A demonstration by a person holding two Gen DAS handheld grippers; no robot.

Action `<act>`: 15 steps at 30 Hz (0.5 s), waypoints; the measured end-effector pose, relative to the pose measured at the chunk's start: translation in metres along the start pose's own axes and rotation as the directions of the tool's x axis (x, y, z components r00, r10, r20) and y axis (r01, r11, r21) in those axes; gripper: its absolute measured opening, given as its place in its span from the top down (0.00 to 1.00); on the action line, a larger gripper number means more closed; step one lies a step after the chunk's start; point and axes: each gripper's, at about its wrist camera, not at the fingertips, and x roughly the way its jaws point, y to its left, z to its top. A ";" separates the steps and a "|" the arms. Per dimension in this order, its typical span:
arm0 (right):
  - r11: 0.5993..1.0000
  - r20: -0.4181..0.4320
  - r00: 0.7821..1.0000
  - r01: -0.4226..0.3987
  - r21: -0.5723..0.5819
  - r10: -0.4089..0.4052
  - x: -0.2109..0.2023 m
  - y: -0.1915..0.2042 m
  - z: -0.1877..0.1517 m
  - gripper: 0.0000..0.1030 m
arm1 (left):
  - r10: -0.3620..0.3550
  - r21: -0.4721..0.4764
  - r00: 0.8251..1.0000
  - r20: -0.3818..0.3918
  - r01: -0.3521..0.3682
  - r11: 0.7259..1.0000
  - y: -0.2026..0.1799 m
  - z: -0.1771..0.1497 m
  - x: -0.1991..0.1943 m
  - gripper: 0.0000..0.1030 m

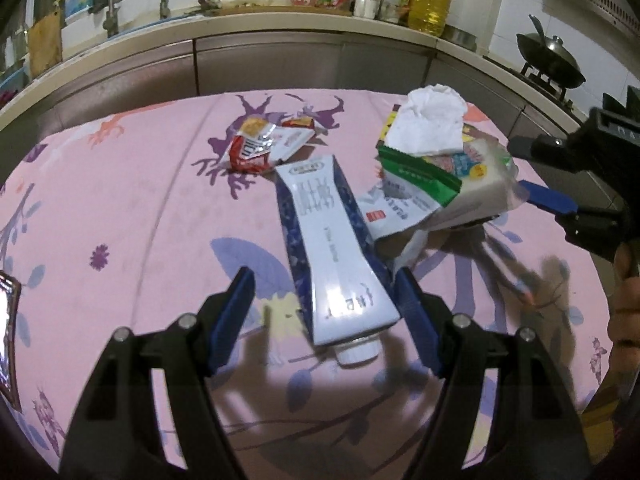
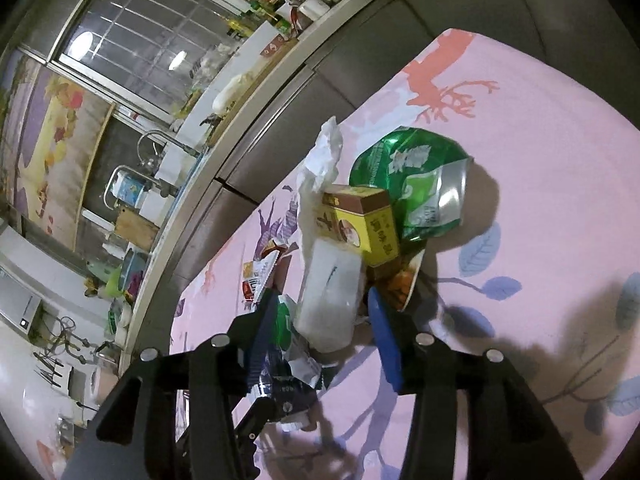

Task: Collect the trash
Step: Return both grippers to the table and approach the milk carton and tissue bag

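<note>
Pink cloth printed with deer and leaves covers the table in front of you, and a kitchen counter with taps, bottles and a big jug of oil runs along the far side, a wok on the stove at far right.

Your left gripper stands wide, its blue pads apart, with the cap end of a white and blue tube lying on the cloth between them; the right pad sits just beside the tube, and you cannot tell whether it touches. Beyond it, red and white sachets lie crumpled.

Your right gripper is about half open around a clear plastic tissue pack. No firm pinch shows. White tissue sticks out of the pack's far end. Just beyond the pack sit a yellow box and a crumpled green foil bag, all in one heap at the right of the table.
</note>
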 end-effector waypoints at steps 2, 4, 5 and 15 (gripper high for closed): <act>1.000 -0.013 1.000 0.007 -0.011 -0.007 0.005 0.004 0.000 0.55 | 0.002 0.001 1.000 -0.001 -0.002 1.000 0.001 0.000 0.001 0.32; 0.999 -0.023 0.999 0.028 -0.031 -0.029 0.012 0.008 0.000 0.55 | 0.002 -0.003 1.000 -0.004 -0.002 1.000 0.001 0.000 0.001 0.32; 0.998 -0.033 0.999 0.042 -0.040 -0.043 0.017 0.009 0.001 0.55 | 0.001 -0.006 1.000 -0.007 -0.001 1.000 0.001 0.000 0.001 0.32; 0.996 -0.034 0.999 0.000 -0.086 -0.003 0.021 0.005 -0.009 0.64 | -0.034 -0.001 0.999 -0.032 0.034 0.999 -0.007 -0.001 0.004 0.32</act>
